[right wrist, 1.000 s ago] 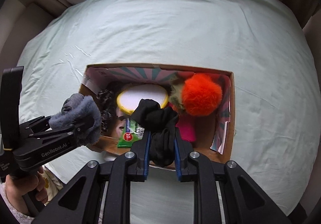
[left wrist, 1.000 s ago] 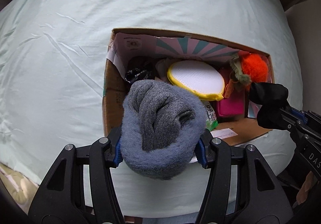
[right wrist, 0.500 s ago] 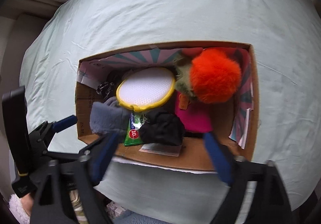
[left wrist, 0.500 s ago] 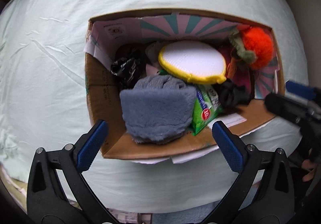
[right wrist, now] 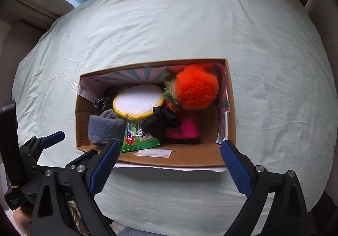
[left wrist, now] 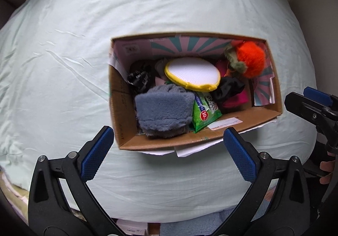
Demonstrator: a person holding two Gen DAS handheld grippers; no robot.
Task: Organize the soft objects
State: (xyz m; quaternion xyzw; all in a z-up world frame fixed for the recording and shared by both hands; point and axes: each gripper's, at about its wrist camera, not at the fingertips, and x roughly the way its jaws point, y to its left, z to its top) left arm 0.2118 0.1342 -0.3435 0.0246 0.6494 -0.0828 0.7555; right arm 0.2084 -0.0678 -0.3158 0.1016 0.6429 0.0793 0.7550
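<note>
An open cardboard box (left wrist: 118,109) (right wrist: 231,126) sits on a pale green bed sheet. Inside lie a grey fuzzy sock bundle (left wrist: 163,112) (right wrist: 103,128), a black sock bundle (left wrist: 228,88) (right wrist: 161,119), an orange fluffy pompom toy (left wrist: 250,58) (right wrist: 196,89), a yellow-rimmed white pad (left wrist: 192,74) (right wrist: 138,100), a green wipes pack (left wrist: 203,114) (right wrist: 138,140) and a pink item (right wrist: 188,128). My left gripper (left wrist: 169,151) is open and empty, just in front of the box. My right gripper (right wrist: 169,164) is open and empty at the box's near edge.
The sheet (left wrist: 63,66) (right wrist: 274,66) spreads all round the box. A black crinkled item (left wrist: 138,77) lies in the box's left back corner. The right gripper also shows in the left wrist view (left wrist: 310,107); the left gripper shows in the right wrist view (right wrist: 46,140).
Both grippers opened and let go: the grey sock bundle and the black sock bundle dropped into the box. Both grippers then drew back from the box.
</note>
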